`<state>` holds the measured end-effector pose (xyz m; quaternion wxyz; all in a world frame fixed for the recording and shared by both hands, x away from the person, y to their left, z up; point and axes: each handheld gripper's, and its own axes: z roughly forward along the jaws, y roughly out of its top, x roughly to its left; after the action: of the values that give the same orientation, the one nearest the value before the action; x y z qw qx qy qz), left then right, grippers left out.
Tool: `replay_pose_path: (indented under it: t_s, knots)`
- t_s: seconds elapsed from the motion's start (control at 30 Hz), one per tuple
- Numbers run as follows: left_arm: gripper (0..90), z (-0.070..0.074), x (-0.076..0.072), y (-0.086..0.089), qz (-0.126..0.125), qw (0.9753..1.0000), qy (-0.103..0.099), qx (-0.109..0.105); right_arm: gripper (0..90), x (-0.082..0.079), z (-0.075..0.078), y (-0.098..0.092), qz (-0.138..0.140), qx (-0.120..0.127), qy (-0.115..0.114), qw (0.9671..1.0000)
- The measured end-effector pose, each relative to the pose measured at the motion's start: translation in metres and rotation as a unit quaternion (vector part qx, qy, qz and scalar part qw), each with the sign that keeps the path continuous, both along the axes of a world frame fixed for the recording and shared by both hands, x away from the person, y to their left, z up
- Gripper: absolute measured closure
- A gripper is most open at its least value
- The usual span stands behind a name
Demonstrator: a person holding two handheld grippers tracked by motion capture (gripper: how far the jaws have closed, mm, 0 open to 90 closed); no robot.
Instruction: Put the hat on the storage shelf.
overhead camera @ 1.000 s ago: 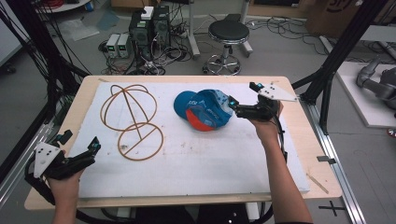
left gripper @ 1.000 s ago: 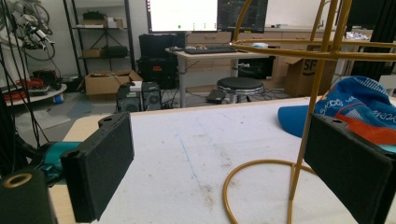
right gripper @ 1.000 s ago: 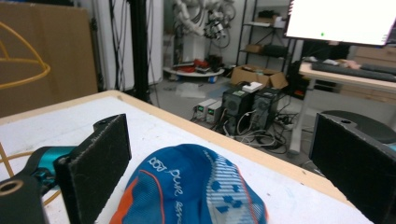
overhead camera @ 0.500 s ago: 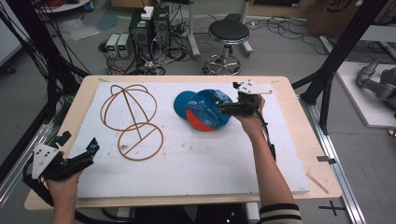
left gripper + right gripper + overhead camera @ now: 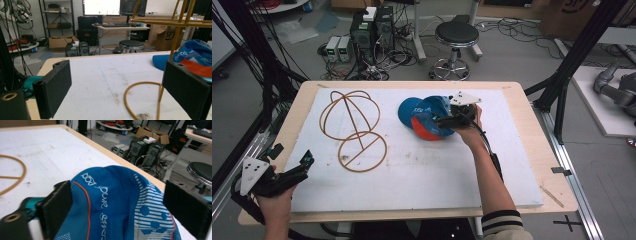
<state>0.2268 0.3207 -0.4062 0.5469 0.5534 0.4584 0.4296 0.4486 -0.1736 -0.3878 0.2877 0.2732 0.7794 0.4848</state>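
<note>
A blue cap [image 5: 424,116] with an orange patch is found lying on the white mat [image 5: 422,165] toward the far middle of the table [image 5: 532,150], just right of the golden wire stand [image 5: 352,131]. The right gripper [image 5: 443,120] is placed over the cap, its jaws spread wide on either side of the blue mesh crown [image 5: 112,205], nothing clamped between them. The left gripper [image 5: 297,170] is held at the near left corner of the mat, jaws likewise parted and empty, well apart from the cap, with the stand's base ring [image 5: 142,100] seen between them.
</note>
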Motion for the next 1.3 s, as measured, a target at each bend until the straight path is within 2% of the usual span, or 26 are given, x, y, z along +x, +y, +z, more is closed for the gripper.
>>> replay_pose_path:
  t_s: [0.1,0.23,0.43,0.57,0.7,0.8,0.9,0.93,0.97,1.0,1.03,1.07,1.23,1.3]
  knots:
    - [9.4,0.000,-0.002,0.002,0.003,1.0000,0.000,-0.001,13.6,0.000,-0.003,0.003,-0.009,-0.011,-0.003,0.9999]
    - [9.4,0.000,-0.003,0.004,0.006,1.0000,-0.002,-0.003,15.3,0.003,-0.013,0.004,-0.013,-0.029,0.017,0.9993]
    - [9.4,-0.001,-0.005,0.006,0.008,1.0000,-0.001,-0.005,20.0,0.005,-0.024,0.003,-0.015,-0.040,0.043,0.9982]
    - [9.4,-0.001,-0.005,0.006,0.008,0.9999,-0.001,-0.007,24.7,0.006,-0.026,0.003,-0.017,-0.050,0.042,0.9977]
    - [9.4,-0.001,-0.005,0.007,0.008,0.9999,-0.001,-0.007,25.6,0.008,-0.031,0.002,-0.031,-0.071,0.046,0.9960]
    - [9.4,-0.001,-0.005,0.007,0.007,0.9999,-0.001,-0.008,28.1,0.008,-0.035,0.002,-0.029,-0.085,0.049,0.9947]
    - [9.4,-0.001,-0.005,0.007,0.009,0.9999,0.000,-0.009,35.5,0.008,-0.038,0.005,-0.028,-0.098,0.051,0.9936]
    - [9.4,-0.001,-0.005,0.007,0.009,0.9999,0.000,-0.009,35.5,0.008,-0.038,0.005,-0.028,-0.098,0.051,0.9936]
    - [9.4,-0.001,-0.005,0.007,0.009,0.9999,0.000,-0.008,40.2,0.008,-0.039,0.006,-0.026,-0.103,0.053,0.9930]
    - [9.4,-0.001,-0.005,0.007,0.009,0.9999,0.000,-0.008,40.2,0.008,-0.039,0.006,-0.026,-0.103,0.053,0.9930]
    - [9.4,-0.001,-0.005,0.007,0.008,0.9999,0.000,-0.010,45.9,0.008,-0.041,0.007,-0.028,-0.111,0.057,0.9918]
    - [9.4,-0.001,-0.005,0.007,0.008,0.9999,0.000,-0.010,45.9,0.008,-0.041,0.007,-0.028,-0.111,0.057,0.9918]
    - [9.4,-0.001,-0.004,0.007,0.009,0.9999,0.000,-0.010,60.6,0.010,-0.046,0.006,-0.026,-0.124,0.083,0.9885]
    - [9.4,-0.001,-0.004,0.007,0.008,0.9999,0.001,-0.010,60.0,0.011,-0.047,0.006,-0.026,-0.129,0.089,0.9873]
